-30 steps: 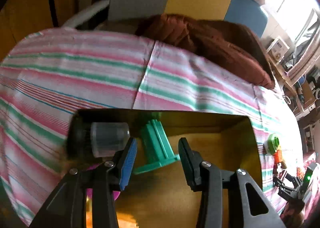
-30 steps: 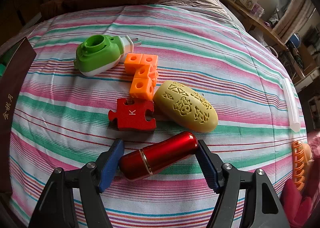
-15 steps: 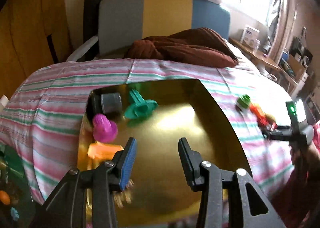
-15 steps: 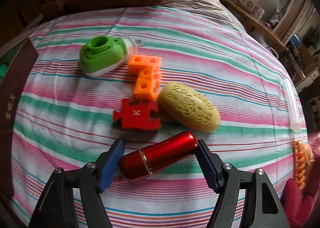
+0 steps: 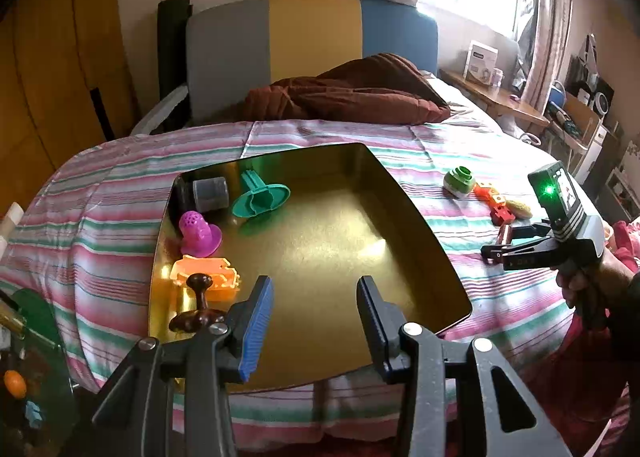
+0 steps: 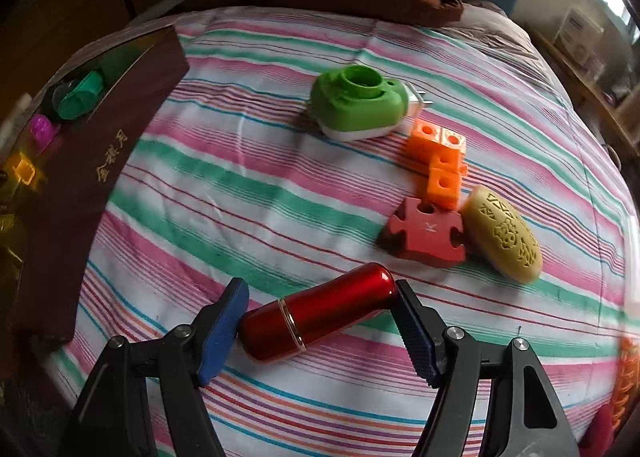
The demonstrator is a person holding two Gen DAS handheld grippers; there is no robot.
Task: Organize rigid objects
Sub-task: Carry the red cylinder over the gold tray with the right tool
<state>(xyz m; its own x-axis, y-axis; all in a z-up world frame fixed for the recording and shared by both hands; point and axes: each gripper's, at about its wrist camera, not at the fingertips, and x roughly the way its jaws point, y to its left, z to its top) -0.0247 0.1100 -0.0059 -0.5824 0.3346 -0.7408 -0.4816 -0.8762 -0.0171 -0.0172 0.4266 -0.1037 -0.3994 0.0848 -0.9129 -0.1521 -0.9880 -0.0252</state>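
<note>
A red metal cylinder [image 6: 316,311] lies crosswise between the pads of my right gripper [image 6: 320,323], which is shut on its two ends just above the striped bedcover. Beyond it lie a red puzzle piece [image 6: 426,231], orange cubes [image 6: 440,161], an olive carved oval [image 6: 504,239] and a green plug-in device [image 6: 356,105]. My left gripper [image 5: 314,321] hangs open and empty over the near end of a gold tray [image 5: 320,241]. Along the tray's left side sit a grey cylinder [image 5: 211,193], a teal piece [image 5: 260,199], a magenta piece [image 5: 198,233], an orange piece [image 5: 206,277] and a dark knob [image 5: 198,305].
The tray's maroon outer wall [image 6: 100,161] stands at the left of the right wrist view. A brown blanket [image 5: 352,97] is heaped at the headboard end. A cluttered shelf [image 5: 520,113] runs along the right of the bed. A person's hand [image 5: 588,289] holds the right gripper.
My left gripper has pulled back and up from the tray, so the whole tray now shows. My right gripper has shifted left toward the tray, with the red cylinder still in it.
</note>
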